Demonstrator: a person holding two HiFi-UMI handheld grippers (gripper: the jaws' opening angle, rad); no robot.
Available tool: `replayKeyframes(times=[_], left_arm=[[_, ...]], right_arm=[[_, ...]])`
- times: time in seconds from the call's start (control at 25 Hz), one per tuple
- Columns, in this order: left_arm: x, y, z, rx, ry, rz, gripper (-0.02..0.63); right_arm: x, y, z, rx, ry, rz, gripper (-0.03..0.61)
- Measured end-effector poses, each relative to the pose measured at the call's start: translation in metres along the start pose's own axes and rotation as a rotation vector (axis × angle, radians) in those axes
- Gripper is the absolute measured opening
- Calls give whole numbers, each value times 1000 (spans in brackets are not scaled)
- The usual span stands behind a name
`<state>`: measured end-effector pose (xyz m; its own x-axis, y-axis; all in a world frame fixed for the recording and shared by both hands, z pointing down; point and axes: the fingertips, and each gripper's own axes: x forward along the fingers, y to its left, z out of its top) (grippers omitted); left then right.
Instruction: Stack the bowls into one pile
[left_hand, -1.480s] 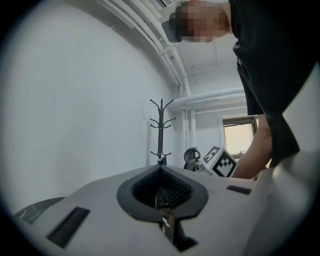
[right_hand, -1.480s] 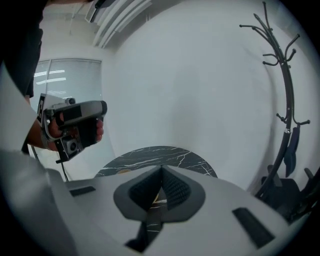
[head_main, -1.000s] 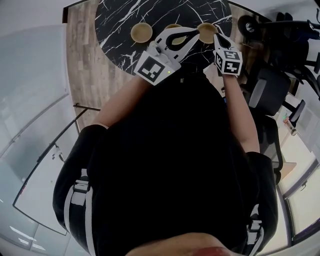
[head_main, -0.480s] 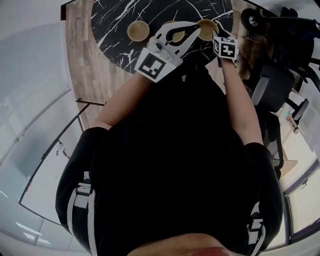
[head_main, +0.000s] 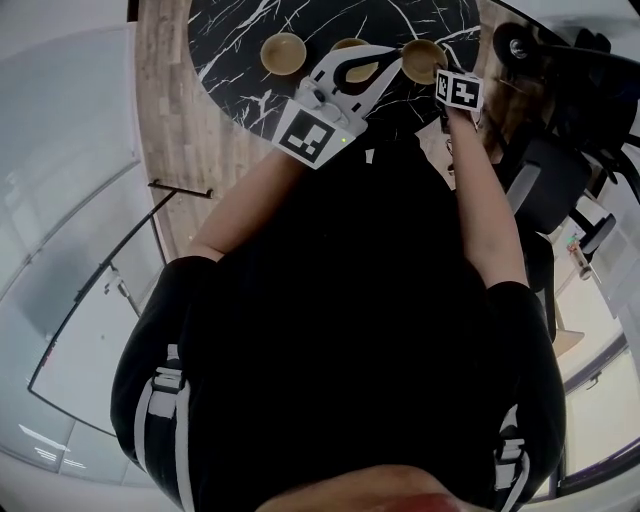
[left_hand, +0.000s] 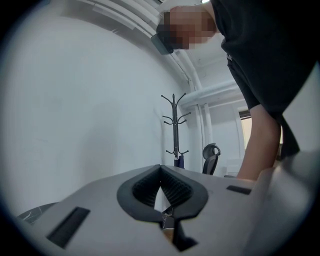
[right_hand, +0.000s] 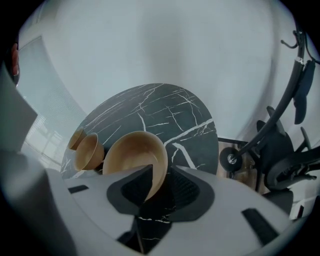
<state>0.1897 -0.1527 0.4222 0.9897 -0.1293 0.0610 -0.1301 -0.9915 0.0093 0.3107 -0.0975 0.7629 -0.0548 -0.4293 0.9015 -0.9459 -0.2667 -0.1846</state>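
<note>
So, nothing's stacked yet. Three tan bowls sit in a row near the edge of the round black marble table (head_main: 230, 60) closest to the person, each apart from the next.

The left bowl (head_main: 283, 50) is untouched, with nothing near it.

The middle bowl (head_main: 349, 44) is half hidden in the head view by the left gripper (head_main: 392, 58). That gripper's jaws are together with nothing in them. It's held flat, so its own camera only catches the wall, a coat stand (left_hand: 175, 125) and an office chair (left_hand: 211, 155). My guess is it's parked there, out of the way, until there's something to steady.

The right bowl (head_main: 421, 58), nearest the table's right edge, is where things are happening. The right gripper (right_hand: 161, 170) is tipped steeply down over it. Its jaws are apart and straddle the bowl's near rim, one pad inside the bowl and one outside. They went wide and have just started closing in a little, but I still see a gap beside the outer pad, so it isn't clamped yet.

That angle makes sense to me. A bowl is too wide to grab across, so pinching the wall at the rim is the way to lift it. I'd think it goes into the middle bowl next.
</note>
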Motion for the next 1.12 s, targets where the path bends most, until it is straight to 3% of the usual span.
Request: replayKeyframes(times=[0.4, 1.12], left_arm=[[-13, 6, 5, 6, -5, 33, 3], [-70, 6, 23, 20, -57, 63, 3]], right_arm=[[5, 0, -6, 90, 53, 14, 17], [-35, 10, -5, 108, 31, -29, 12]])
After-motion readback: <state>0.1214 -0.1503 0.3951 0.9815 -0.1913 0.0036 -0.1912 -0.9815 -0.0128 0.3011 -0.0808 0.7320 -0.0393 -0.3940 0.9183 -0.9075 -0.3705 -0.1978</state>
